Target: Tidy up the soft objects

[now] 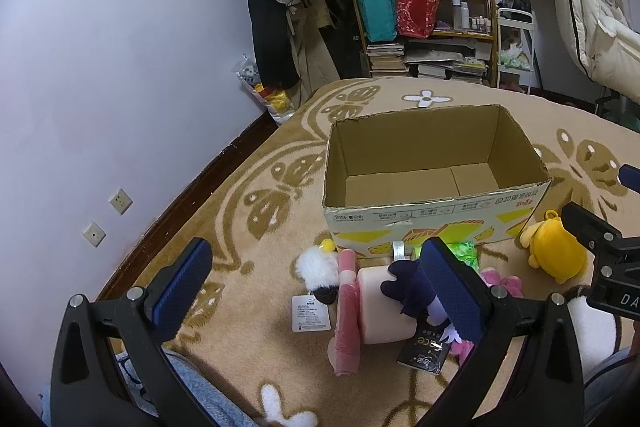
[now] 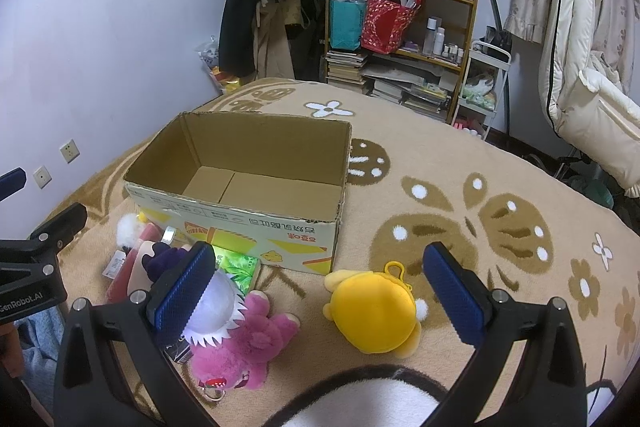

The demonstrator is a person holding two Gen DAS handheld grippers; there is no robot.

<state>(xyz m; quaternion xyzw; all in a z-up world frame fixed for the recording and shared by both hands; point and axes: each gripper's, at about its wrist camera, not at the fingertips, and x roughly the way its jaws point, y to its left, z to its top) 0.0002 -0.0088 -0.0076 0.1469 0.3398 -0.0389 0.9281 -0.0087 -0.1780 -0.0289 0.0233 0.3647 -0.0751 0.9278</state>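
An open, empty cardboard box [image 1: 432, 215] [image 2: 240, 223] stands on the patterned blanket. In front of it lie soft toys: a yellow plush [image 2: 376, 311] [image 1: 556, 253], a pink plush [image 2: 252, 339], a purple and white plush [image 1: 412, 287] [image 2: 168, 259], a pink and cream roll-shaped plush [image 1: 372, 307] and a white fluffy toy [image 1: 316, 269]. My left gripper [image 1: 316, 287] is open and empty above the white toy and the pink roll. My right gripper [image 2: 320, 291] is open and empty, with the yellow plush between its fingers' line of sight. A black and white plush [image 2: 360, 399] lies near the lower edge.
A green packet [image 2: 236, 267] and a small black box [image 1: 424, 353] lie among the toys. A paper tag [image 1: 310, 313] lies by the white toy. A cluttered shelf [image 1: 432, 7], hanging clothes and a wall stand behind the bed. A denim-clad leg [image 1: 192, 387] is at lower left.
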